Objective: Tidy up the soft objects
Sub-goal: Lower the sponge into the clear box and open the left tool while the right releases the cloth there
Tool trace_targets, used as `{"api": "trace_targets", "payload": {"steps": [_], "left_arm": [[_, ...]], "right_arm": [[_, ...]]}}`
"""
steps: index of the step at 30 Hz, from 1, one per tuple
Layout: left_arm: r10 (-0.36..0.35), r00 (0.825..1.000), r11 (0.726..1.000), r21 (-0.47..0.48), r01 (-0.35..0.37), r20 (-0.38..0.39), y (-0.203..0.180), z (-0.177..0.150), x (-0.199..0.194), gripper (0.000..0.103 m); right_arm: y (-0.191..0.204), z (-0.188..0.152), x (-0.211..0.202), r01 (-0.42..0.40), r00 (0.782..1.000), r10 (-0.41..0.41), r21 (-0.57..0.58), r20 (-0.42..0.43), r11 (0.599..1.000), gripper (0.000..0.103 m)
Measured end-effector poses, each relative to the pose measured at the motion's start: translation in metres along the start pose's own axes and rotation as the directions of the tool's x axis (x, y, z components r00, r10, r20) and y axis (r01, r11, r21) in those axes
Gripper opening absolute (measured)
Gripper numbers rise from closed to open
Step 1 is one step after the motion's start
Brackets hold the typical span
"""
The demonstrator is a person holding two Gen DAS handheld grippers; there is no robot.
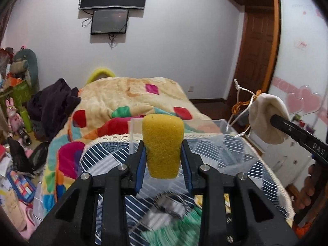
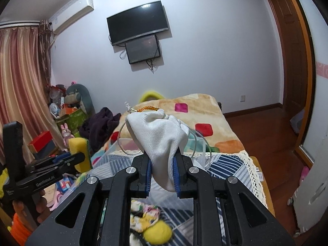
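My left gripper (image 1: 163, 153) is shut on a yellow sponge (image 1: 162, 146) and holds it upright above the striped cloth (image 1: 235, 153). The sponge with its green backing also shows in the right wrist view (image 2: 79, 155). My right gripper (image 2: 162, 170) is shut on a white drawstring pouch (image 2: 157, 135) with loose cords, held in the air. The pouch also shows at the right of the left wrist view (image 1: 266, 119). A clear plastic box (image 1: 205, 129) stands on the cloth just beyond both grippers. Soft patterned items (image 2: 147, 217) lie blurred below the grippers.
A bed with a colourful blanket (image 1: 133, 96) stretches ahead, with a dark garment (image 1: 53, 106) on its left side. Cluttered toys and boxes (image 1: 16, 94) fill the left floor. A wardrobe (image 1: 301, 61) and wooden door (image 1: 258, 57) stand at the right.
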State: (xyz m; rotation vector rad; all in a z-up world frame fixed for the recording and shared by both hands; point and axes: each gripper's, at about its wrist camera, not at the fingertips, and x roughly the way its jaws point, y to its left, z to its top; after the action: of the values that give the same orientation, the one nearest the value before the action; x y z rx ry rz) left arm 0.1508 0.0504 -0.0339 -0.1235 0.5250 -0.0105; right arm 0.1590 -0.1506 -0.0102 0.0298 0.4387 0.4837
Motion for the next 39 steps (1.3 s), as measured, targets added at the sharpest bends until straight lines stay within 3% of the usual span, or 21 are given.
{"api": "trace_targets", "payload": {"steps": [5, 10, 18, 27, 29, 31, 35, 39], "left_arm": [[0.003, 0.996, 1.0, -0.002, -0.004, -0.085, 0.002, 0.006, 0.035, 0.032], [0.0, 0.982, 0.999, 0.031, 0.006, -0.188, -0.004, 0.004, 0.068, 0.032], [-0.016, 0.952, 0.998, 0.057, 0.035, -0.307, -0.012, -0.008, 0.1, 0.032], [0.0, 0.947, 0.994, 0.107, 0.037, -0.322, -0.022, -0.011, 0.1, 0.036], [0.001, 0.951, 0.992, 0.119, 0.038, -0.311, -0.024, -0.011, 0.096, 0.043], [0.005, 0.958, 0.991, 0.127, 0.032, -0.286, -0.026, -0.01, 0.087, 0.059], [0.007, 0.97, 0.99, 0.137, 0.027, -0.242, -0.028, -0.005, 0.07, 0.063], [0.006, 0.982, 0.991, 0.134, 0.02, -0.187, -0.028, 0.001, 0.047, 0.077]], "right_arm": [[-0.001, -0.002, 0.024, 0.018, 0.999, -0.018, -0.001, -0.045, 1.0, 0.016], [0.002, -0.005, 0.049, 0.024, 0.992, -0.026, -0.014, -0.126, 1.0, 0.016], [0.002, -0.021, 0.082, 0.023, 0.959, -0.037, -0.055, -0.281, 0.998, 0.016], [0.006, -0.025, 0.094, -0.004, 0.933, -0.027, -0.083, -0.36, 0.997, 0.017], [0.006, -0.026, 0.092, -0.005, 0.932, -0.027, -0.087, -0.362, 0.996, 0.023], [0.006, -0.026, 0.091, -0.01, 0.931, -0.021, -0.084, -0.364, 0.996, 0.03], [0.007, -0.02, 0.079, -0.006, 0.946, -0.022, -0.086, -0.323, 0.996, 0.05], [0.008, -0.011, 0.06, -0.007, 0.965, -0.013, -0.073, -0.264, 0.997, 0.061]]}}
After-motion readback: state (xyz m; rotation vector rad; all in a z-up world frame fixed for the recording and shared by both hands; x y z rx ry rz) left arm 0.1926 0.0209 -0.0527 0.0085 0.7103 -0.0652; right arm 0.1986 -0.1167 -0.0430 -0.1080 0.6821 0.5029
